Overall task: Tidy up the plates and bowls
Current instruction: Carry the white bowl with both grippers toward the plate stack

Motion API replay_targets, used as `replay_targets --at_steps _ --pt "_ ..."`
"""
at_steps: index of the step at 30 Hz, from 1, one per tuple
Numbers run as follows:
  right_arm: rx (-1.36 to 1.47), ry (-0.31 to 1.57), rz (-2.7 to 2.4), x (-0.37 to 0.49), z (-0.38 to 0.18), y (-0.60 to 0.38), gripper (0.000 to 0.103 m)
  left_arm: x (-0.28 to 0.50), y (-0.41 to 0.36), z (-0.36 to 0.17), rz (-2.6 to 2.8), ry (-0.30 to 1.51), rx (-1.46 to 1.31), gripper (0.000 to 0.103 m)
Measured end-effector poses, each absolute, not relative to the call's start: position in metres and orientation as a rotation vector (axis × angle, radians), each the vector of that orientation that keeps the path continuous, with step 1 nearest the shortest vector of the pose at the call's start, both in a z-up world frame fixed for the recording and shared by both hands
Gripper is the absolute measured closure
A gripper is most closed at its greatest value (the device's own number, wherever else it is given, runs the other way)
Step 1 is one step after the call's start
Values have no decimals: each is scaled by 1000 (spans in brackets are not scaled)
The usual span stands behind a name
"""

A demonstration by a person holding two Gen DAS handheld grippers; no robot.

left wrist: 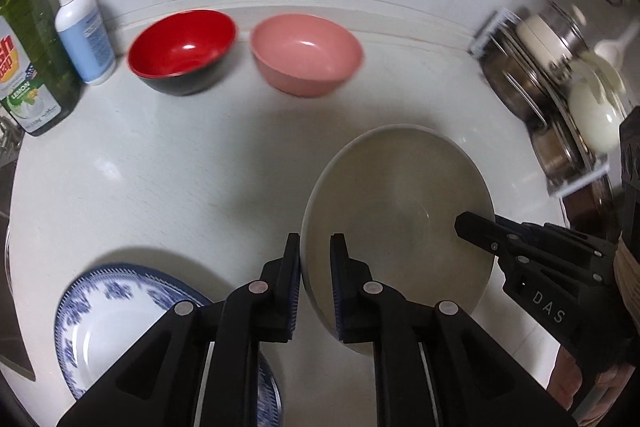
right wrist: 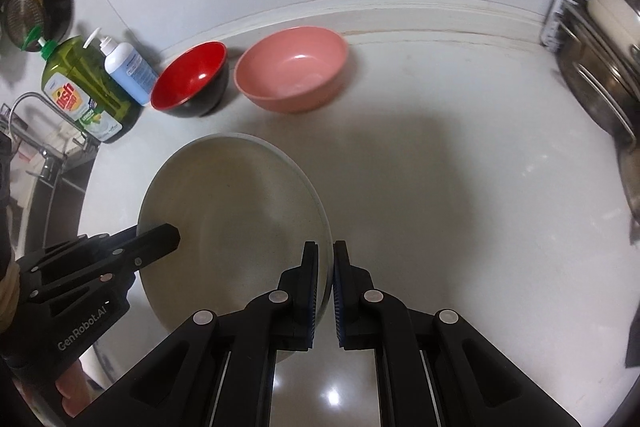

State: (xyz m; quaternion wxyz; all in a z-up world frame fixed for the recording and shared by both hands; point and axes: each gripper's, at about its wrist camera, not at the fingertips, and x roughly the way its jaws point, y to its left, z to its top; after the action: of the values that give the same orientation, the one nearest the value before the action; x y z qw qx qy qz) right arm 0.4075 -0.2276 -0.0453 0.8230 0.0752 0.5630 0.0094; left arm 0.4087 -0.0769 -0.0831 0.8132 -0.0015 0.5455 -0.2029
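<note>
**Carrying a grey plate by its rim, one gripper on each side**

Holding a grey plate [left wrist: 396,211] above a white counter [left wrist: 160,187], lifted clear and tilted. Clamping the left gripper [left wrist: 316,283] onto the rim at the plate's 8 o'clock, jaws nearly together with the rim edge between the blue pads. Clamping the right gripper [right wrist: 326,291] onto the opposite rim, at about 4 o'clock in the right wrist view, jaws pressed close on the thin edge. Showing the same plate [right wrist: 236,219] in that view, with the left gripper reaching in from 8 o'clock.

Sitting at 12 o'clock on the counter, against the back wall: a red bowl [left wrist: 182,51] with a black outside, and just beside it a pink bowl [left wrist: 306,55], both upright and empty. Standing at 10 o'clock: a green dish soap bottle [left wrist: 30,59] and a white pump bottle [left wrist: 82,31]. Lying at 7 o'clock in the left wrist view, under the left gripper: a blue patterned plate [left wrist: 120,327]. Crowding the 3 o'clock edge: a dish rack [left wrist: 560,87] with metal pots and a white ladle (blurred).

Judging the grey plate as stiff, likely ceramic, fairly heavy, smooth-glazed and breakable. Suggesting a rim grip at two opposite points, as here, since a single thin-edge pinch risks slipping or twisting. Looking like a natural stacking spot: the blue patterned plate.
</note>
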Motion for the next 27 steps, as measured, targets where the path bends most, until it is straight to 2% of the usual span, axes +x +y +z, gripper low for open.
replay_targets --at_steps 11,27 --pt "182 1247 -21 353 -61 -261 94 376 -109 -101 -487 1224 33 88" --pt "186 1323 -40 340 -83 -288 94 366 -134 -127 -490 1302 58 84"
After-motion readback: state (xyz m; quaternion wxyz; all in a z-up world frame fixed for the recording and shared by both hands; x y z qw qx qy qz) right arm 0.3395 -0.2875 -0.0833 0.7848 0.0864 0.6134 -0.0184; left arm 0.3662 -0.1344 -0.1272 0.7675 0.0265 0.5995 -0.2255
